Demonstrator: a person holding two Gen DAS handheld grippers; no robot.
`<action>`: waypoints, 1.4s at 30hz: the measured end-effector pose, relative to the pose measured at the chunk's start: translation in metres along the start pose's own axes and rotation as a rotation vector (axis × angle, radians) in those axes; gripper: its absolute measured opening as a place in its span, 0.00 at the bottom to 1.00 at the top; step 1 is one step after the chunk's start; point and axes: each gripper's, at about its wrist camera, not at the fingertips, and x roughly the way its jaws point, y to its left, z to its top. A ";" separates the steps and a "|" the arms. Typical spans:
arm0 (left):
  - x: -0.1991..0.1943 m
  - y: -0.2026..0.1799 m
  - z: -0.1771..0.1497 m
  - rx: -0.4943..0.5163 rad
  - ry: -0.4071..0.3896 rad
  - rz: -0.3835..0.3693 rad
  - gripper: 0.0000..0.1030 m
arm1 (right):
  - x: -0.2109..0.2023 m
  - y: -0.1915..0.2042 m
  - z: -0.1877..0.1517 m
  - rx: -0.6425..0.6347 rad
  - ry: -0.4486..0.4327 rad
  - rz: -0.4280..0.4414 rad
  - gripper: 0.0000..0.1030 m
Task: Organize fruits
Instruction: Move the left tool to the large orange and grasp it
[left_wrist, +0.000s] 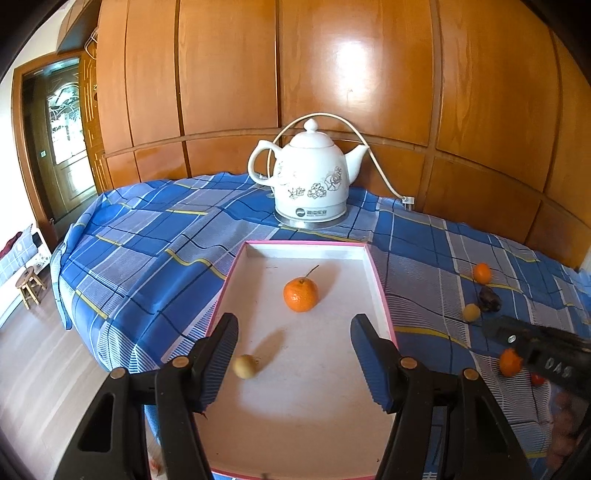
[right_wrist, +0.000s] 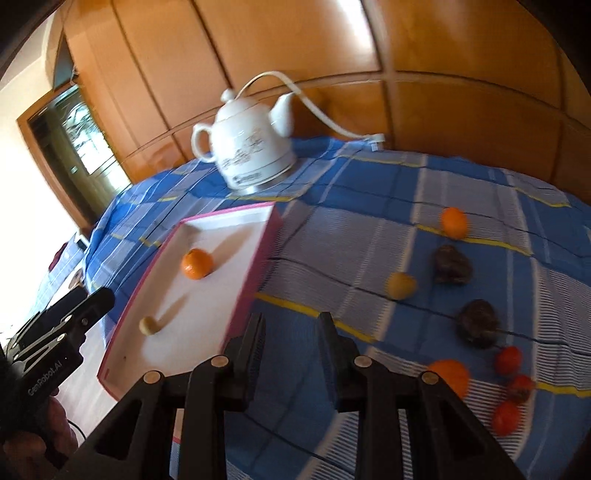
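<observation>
A white tray with a pink rim (left_wrist: 380, 280) (right_wrist: 258, 258) lies on the blue checked cloth. In it sit an orange (left_wrist: 301, 294) (right_wrist: 197, 263) and a small yellowish fruit (left_wrist: 244, 366) (right_wrist: 149, 325). My left gripper (left_wrist: 295, 354) hovers open over the tray's near half, its left finger beside the yellowish fruit, nothing held. My right gripper (right_wrist: 291, 332) is over the cloth just right of the tray, its jaws a narrow gap apart and empty. Loose on the cloth to the right are an orange (right_wrist: 454, 222), a yellow fruit (right_wrist: 400, 285), two dark fruits (right_wrist: 452, 265), another orange (right_wrist: 448, 376) and small red fruits (right_wrist: 509, 360).
A white ceramic kettle (left_wrist: 312, 177) (right_wrist: 251, 147) stands behind the tray, its cord running to a plug (left_wrist: 407, 200) by the wooden wall panels. The table edge drops off at the left toward the floor and a small stool (left_wrist: 29, 286).
</observation>
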 end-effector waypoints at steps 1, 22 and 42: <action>0.000 -0.001 0.000 0.003 0.000 0.000 0.62 | -0.004 -0.003 0.000 0.007 -0.009 -0.006 0.28; -0.002 -0.037 -0.001 0.091 0.016 -0.050 0.62 | -0.054 -0.080 -0.023 0.129 -0.054 -0.150 0.28; 0.030 -0.152 -0.012 0.278 0.303 -0.526 0.50 | -0.093 -0.153 -0.058 0.295 -0.070 -0.272 0.30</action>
